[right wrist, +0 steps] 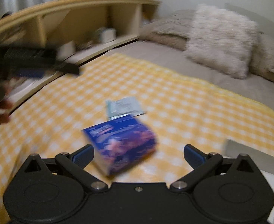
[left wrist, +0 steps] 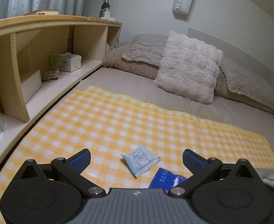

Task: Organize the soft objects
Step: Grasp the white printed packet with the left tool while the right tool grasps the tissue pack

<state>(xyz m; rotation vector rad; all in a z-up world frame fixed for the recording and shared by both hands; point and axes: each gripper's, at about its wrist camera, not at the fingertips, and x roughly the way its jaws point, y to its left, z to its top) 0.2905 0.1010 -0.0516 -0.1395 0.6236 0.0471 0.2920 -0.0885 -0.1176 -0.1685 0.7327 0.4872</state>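
Note:
A blue soft pack [right wrist: 121, 143] lies on the yellow checked cloth [right wrist: 193, 112] just in front of my right gripper [right wrist: 138, 155], which is open and empty. A pale blue flat packet [right wrist: 124, 106] lies just beyond it. In the left wrist view the pale packet [left wrist: 139, 158] sits between and ahead of my open left gripper's [left wrist: 137, 159] fingers, with the blue pack [left wrist: 166, 180] near the right finger. The left gripper shows blurred at the left of the right wrist view [right wrist: 34, 61].
A wooden shelf unit [left wrist: 49, 43] runs along the left with a tissue pack [left wrist: 66, 61] and a rope bundle [left wrist: 50, 74]. A fluffy white cushion [left wrist: 189, 65] and grey pillows [left wrist: 146, 46] lie at the bed's head. A green bottle [left wrist: 105, 5] stands on the shelf top.

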